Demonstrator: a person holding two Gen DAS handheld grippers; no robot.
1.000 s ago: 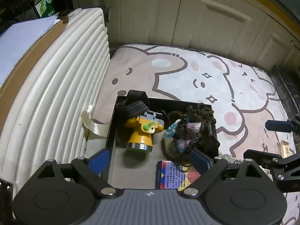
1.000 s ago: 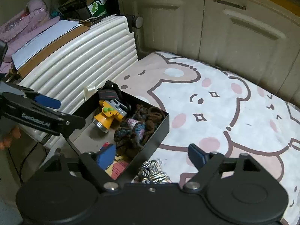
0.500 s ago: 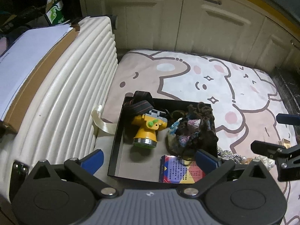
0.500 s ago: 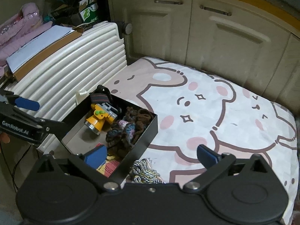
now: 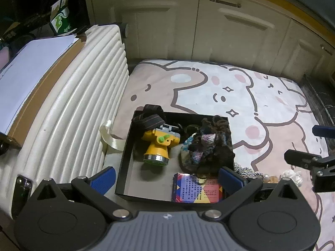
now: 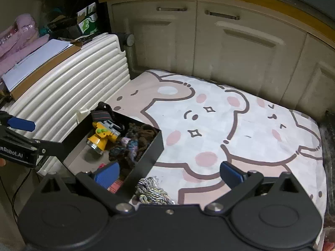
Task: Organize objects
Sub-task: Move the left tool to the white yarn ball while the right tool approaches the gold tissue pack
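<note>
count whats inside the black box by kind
yellow headlamp with striped strap: 1
dark knitted yarn bundle: 1
colourful printed pack: 1
total in the black box: 3

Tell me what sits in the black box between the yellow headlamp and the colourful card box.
Nothing: the left wrist view shows only the bare grey floor of the black box between the yellow headlamp and the colourful card box. The knitted yarn bundle lies off to the side.
</note>
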